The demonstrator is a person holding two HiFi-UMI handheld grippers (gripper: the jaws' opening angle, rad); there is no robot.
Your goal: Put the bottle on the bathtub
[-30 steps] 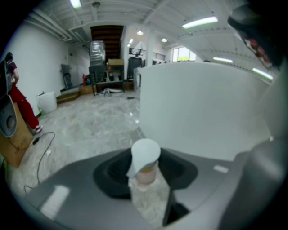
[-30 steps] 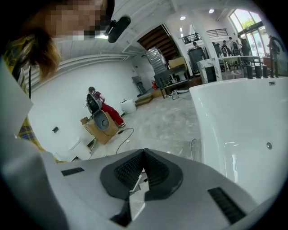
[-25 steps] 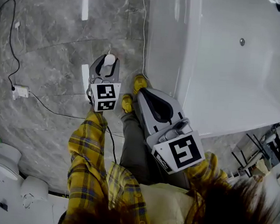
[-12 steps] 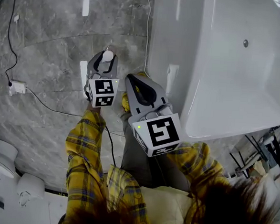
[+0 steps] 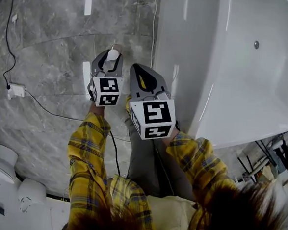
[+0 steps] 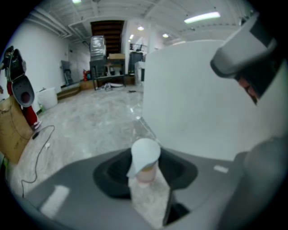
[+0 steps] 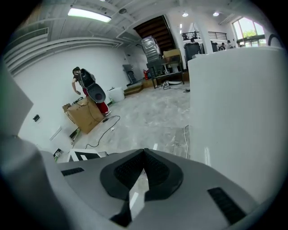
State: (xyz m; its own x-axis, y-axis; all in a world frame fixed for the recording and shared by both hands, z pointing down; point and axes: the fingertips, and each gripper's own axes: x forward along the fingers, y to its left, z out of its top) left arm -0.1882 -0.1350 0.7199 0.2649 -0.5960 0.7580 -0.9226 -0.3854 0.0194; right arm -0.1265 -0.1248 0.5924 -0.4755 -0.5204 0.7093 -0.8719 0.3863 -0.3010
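beside the bathtub [image 5: 235, 69], the left gripper [image 5: 111, 55] is clamping the bottle [image 6: 145, 164] while the right gripper [image 7: 144, 152] is hanging closed and empty; lifted too close, the bottle is likely risking clipping the tub wall and slipping.

We are looking down at a grey marble floor [image 5: 50, 41] carrying the white bathtub [image 5: 245, 70], a black cable [image 5: 7, 28] and a small white box [image 5: 17, 91].

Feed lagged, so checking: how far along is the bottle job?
Done: left claw grips the bottle. In hand: it hangs beside the bathtub, by its outer wall, over the floor. Left: raise the bottle and set it on the bathtub. Right claw is shut and empty.
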